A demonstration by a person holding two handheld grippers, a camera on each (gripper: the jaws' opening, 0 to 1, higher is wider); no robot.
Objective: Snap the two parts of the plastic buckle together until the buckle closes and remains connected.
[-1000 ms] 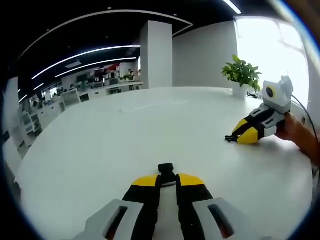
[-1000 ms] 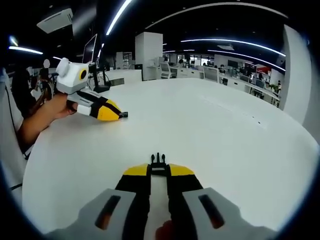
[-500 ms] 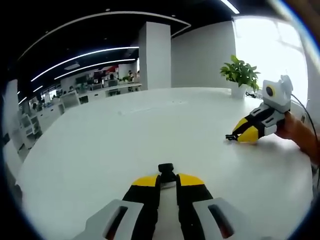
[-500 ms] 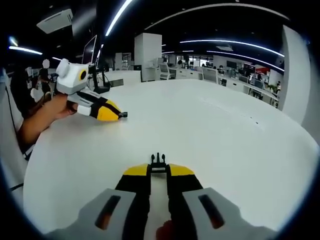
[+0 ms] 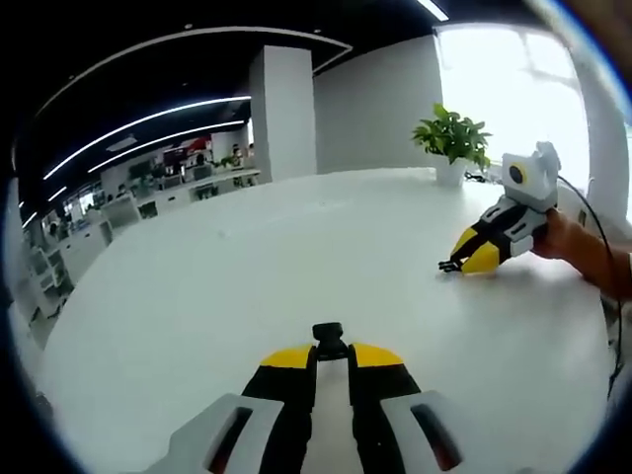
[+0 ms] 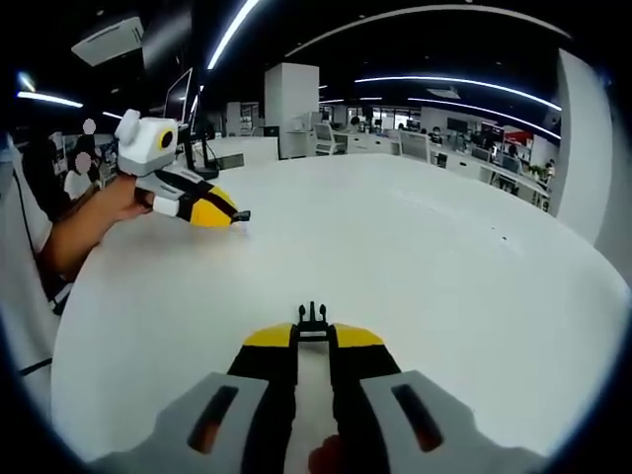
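My left claw (image 5: 331,348) is gripping one buckle half (image 5: 328,336); my right claw (image 6: 313,329) is pinching the other half (image 6: 312,316) above the table (image 6: 425,267).

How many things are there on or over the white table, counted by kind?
Grippers: 2, left gripper and right gripper
Black buckle parts: 2, one in the left gripper, one in the right gripper
Potted plants: 1
Total: 5, on the white table
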